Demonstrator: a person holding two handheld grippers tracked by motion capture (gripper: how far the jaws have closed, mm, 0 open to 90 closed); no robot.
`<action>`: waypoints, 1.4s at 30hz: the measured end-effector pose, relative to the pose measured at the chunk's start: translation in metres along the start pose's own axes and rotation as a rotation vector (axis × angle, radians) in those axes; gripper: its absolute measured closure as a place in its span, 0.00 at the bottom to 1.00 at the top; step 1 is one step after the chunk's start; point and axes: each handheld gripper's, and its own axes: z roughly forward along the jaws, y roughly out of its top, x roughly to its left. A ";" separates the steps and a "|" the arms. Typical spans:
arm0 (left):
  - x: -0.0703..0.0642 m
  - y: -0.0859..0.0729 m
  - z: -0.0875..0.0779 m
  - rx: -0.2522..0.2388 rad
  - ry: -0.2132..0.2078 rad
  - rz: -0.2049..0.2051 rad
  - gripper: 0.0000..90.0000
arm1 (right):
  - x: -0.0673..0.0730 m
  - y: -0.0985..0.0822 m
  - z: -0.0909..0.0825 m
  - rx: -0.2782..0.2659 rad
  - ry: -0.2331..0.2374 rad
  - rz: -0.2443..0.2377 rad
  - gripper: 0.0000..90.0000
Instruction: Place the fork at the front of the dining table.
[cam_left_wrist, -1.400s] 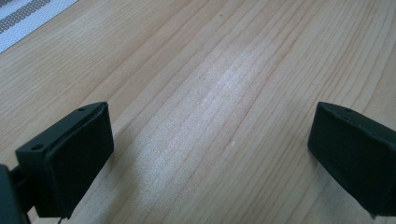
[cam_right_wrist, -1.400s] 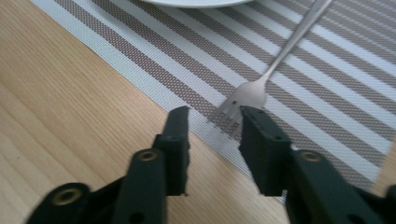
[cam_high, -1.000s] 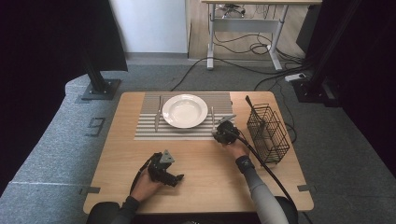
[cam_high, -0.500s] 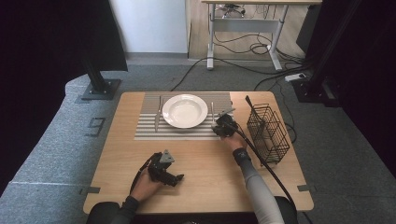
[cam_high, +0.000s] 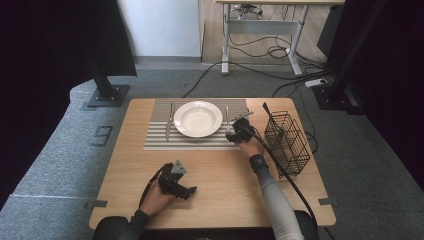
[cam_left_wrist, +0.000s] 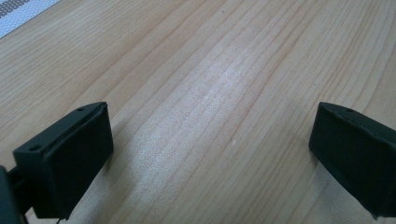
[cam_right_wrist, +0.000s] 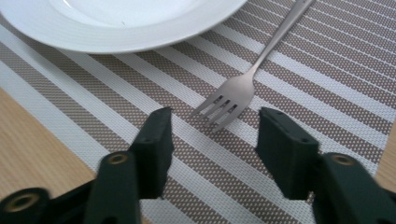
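- The wooden table (cam_high: 220, 185) carries a striped placemat (cam_high: 155, 141) at its far middle, with bare wood on your near side.
- A black wire basket (cam_high: 286, 145) stands near the table's right edge, to the right of your right hand.
- A white plate (cam_high: 198, 119) sits in the middle of the placemat, with a knife (cam_high: 169, 121) lying just to its left.
- Your left gripper (cam_left_wrist: 210, 154) rests low over bare wood at the near left, its jaws spread wide and holding nothing.
- Your right gripper (cam_right_wrist: 212, 140) sits at the placemat's right edge, its jaws partly open and empty, with nothing between them but the mat.
- The fork (cam_right_wrist: 254, 74) lies on the placemat right of the plate, its tines pointing toward that gap, just short of the jaw tips.
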 end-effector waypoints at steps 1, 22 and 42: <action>0.000 0.000 0.000 0.000 0.000 0.000 0.00 | 0.001 0.000 -0.001 -0.005 0.003 -0.005 0.42; -0.001 -0.004 -0.003 0.001 0.006 -0.009 0.00 | 0.031 -0.018 -0.068 -0.059 0.009 -0.077 0.09; -0.007 -0.012 -0.010 -0.002 0.018 -0.027 0.00 | 0.046 -0.071 -0.118 -0.122 0.015 -0.070 0.07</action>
